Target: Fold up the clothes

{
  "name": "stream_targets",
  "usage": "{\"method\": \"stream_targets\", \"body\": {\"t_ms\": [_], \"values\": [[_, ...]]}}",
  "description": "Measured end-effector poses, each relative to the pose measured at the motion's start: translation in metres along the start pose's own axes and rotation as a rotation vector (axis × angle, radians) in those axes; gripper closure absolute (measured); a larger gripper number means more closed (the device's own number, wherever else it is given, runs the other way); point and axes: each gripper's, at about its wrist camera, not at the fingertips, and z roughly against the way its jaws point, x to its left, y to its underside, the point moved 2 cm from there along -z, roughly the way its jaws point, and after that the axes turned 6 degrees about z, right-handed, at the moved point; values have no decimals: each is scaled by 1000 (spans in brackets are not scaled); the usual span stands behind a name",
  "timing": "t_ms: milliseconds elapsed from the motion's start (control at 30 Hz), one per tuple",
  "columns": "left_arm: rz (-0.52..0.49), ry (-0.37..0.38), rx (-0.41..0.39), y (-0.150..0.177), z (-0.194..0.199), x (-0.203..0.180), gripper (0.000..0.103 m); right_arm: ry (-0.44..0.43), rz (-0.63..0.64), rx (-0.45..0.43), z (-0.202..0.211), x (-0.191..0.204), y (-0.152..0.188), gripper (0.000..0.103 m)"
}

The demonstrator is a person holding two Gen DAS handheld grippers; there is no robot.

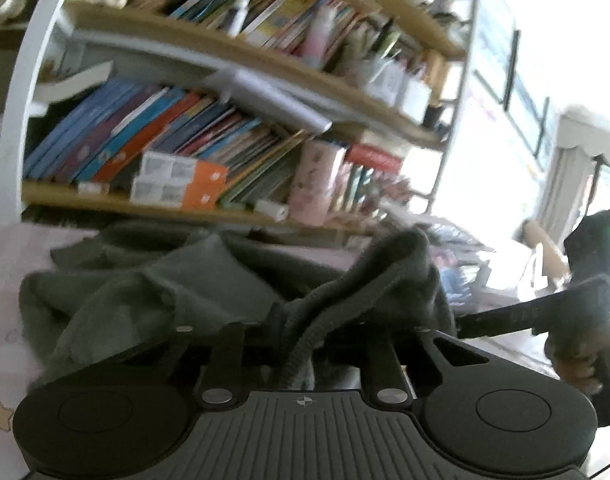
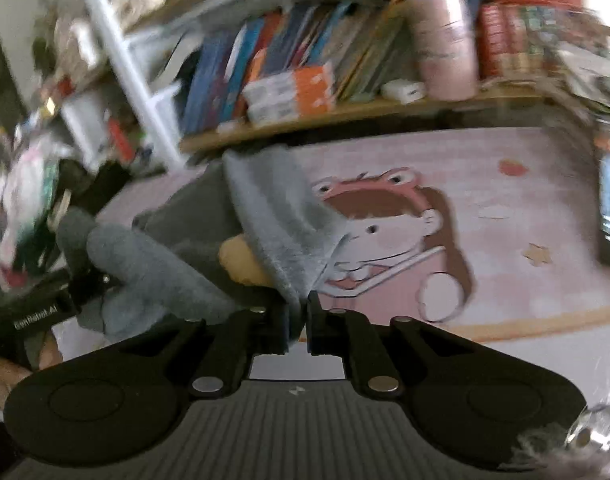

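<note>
Bookshelf: wooden shelves on a white frame, packed with leaning books, standing beyond both grippers and filling the upper part of both views.

Pink mat: seen in full only from the right wrist, spread ahead of and to the right of the right gripper, printed with a cartoon child in a frog hat. The left wrist view catches only a pale strip of it with a star, at the far left of the left gripper.

Grey garment: a soft fleece piece, held up off the mat between the two grippers. From the left wrist it bunches directly ahead of the fingers and spreads away to the left, with a ribbed hem running down into the gripper. From the right wrist its long axis runs from the left gripper at far left across to the right gripper, a flap rising ahead and up from the pinch point. A tan patch on it shows only in this view.

Left gripper: fingertips buried in the cloth; closure cannot be read here. In the right view its arm grips a grey fold.

Right gripper: jaws nearly together, pinching the garment's edge.
</note>
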Motion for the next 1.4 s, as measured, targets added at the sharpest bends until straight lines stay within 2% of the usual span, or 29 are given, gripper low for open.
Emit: {"method": "stream_targets", "body": {"t_ms": [67,133,200,233,267,300,367,467,500,567,600,633,700,733,833,900,933,1033,1067,1133,1233,1333,1367,1400], "values": [[-49,96,17,4,12,-17,87,0,13,26,5,0,9,96],[-111,183,105,17,18,-34,85,7,40,66,8,2,18,96],[-153,204,203,34,24,-42,78,30,74,109,7,-2,26,96],[-168,196,239,43,28,-44,75,46,84,116,9,-4,28,96],[-176,178,268,51,36,-45,64,68,94,112,11,-8,29,97],[-174,160,278,55,45,-45,48,103,112,101,13,-11,28,97],[-145,127,262,55,69,-38,40,144,141,88,15,-14,29,96],[-79,80,207,45,97,-23,31,160,180,91,12,-13,30,96],[-62,54,183,42,104,-18,31,168,200,89,11,-11,30,93],[-25,-39,164,33,106,-3,31,184,238,51,16,-5,27,77],[-11,-102,171,31,101,4,31,177,261,25,20,0,25,64],[3,-165,179,29,96,11,31,165,286,-1,25,5,22,61],[35,-236,201,30,84,24,31,101,354,-24,33,20,20,58],[61,-236,213,31,77,29,32,66,389,-33,36,28,20,55],[139,-229,241,36,59,42,33,-52,483,0,35,50,27,54],[224,-181,243,37,50,53,53,-83,529,27,28,58,33,54],[273,-173,245,37,47,57,55,-77,529,32,24,59,34,54],[339,-142,246,38,39,61,68,-34,496,20,15,53,30,53],[336,-138,247,36,39,60,73,-16,486,6,12,50,26,51],[316,-138,243,32,39,58,79,25,469,-25,7,44,16,37],[266,-151,181,14,47,60,89,79,460,-26,-7,36,4,33],[244,-159,109,-7,59,62,90,120,469,-9,-22,30,9,28],[229,-165,90,-13,64,62,90,133,472,-4,-27,29,11,29],[210,-179,75,-20,67,62,90,114,459,6,-28,28,14,42]]}}
